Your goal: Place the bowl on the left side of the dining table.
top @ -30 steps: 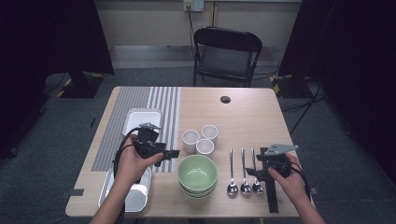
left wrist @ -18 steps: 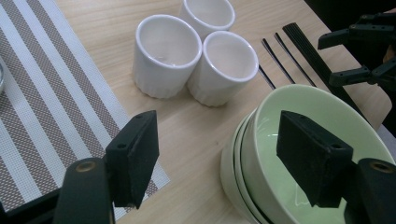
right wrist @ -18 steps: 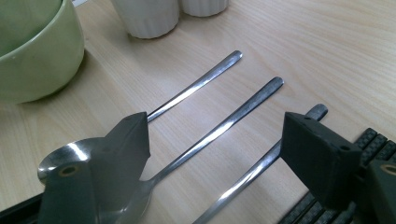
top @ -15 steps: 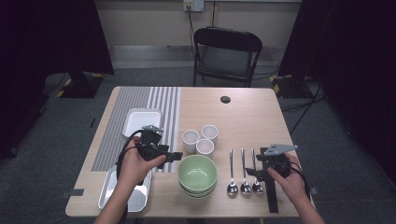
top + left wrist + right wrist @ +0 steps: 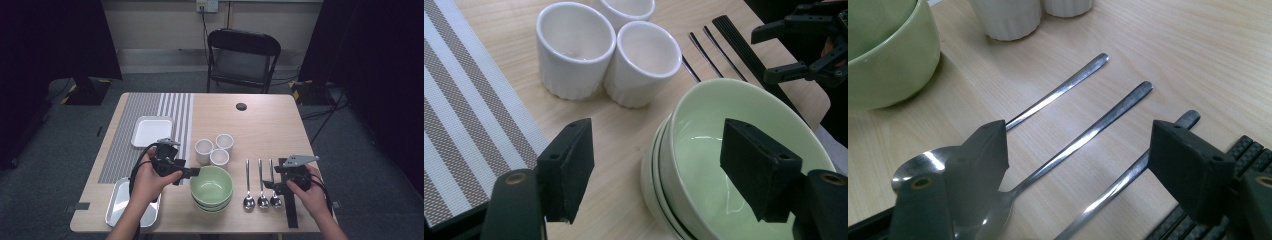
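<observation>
I am working at the desk (image 5: 260, 125). The green bowls (image 5: 212, 186) are sitting stacked near its front edge. My left tongs (image 5: 192, 172) are hanging wide open over their rim, one side inside, holding nothing. My right tongs (image 5: 270, 186) are hanging wide open over the spoons (image 5: 261, 185), empty too.

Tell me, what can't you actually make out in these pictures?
- Lower bowls of the green stack, left gripper view: hidden under the top bowl.
- Spoon bowls, right gripper view: covered by the right gripper fingers.
- Metal tray, high view: partly under the forearm.
</observation>
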The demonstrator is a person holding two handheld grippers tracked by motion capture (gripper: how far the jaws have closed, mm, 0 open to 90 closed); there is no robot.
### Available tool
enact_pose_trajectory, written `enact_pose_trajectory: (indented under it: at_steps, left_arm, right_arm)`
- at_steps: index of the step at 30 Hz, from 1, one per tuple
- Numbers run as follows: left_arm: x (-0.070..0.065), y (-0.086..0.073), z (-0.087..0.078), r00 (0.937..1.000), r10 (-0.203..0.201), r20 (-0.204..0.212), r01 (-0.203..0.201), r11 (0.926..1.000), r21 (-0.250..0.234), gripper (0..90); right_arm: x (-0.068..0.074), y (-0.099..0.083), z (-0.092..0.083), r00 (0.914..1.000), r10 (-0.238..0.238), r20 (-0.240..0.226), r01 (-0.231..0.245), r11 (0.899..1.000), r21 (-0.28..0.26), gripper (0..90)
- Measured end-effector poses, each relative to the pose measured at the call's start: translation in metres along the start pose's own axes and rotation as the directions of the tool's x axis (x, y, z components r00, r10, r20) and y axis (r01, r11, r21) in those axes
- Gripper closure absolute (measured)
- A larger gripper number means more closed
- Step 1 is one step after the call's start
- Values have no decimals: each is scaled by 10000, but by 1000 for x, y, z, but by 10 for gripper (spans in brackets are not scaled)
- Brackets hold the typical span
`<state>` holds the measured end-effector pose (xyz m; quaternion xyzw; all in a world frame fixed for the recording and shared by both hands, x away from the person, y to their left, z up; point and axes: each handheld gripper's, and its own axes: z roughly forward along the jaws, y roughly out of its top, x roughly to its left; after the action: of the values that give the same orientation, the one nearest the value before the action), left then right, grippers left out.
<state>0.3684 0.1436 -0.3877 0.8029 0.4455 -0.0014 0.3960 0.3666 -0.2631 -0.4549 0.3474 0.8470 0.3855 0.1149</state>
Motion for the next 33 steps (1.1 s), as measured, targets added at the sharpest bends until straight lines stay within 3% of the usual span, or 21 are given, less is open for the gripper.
enact_pose_trajectory:
  at_steps: [18,25,33]
  left_arm:
    - [-1,-10,16,9997,-190,122,189,9998,100,356]
    - [0,-11,19,9996,-265,90,265,9996,69,452]
    - [-1,-14,23,9998,-203,1,203,9997,152,495]
  right_arm:
    - [0,-1,1,10000,-26,-51,26,10000,14,232]
    - [0,-1,1,10000,33,-64,-33,10000,15,232]
    - [-1,-2,0,10000,18,-49,-18,10000,-12,232]
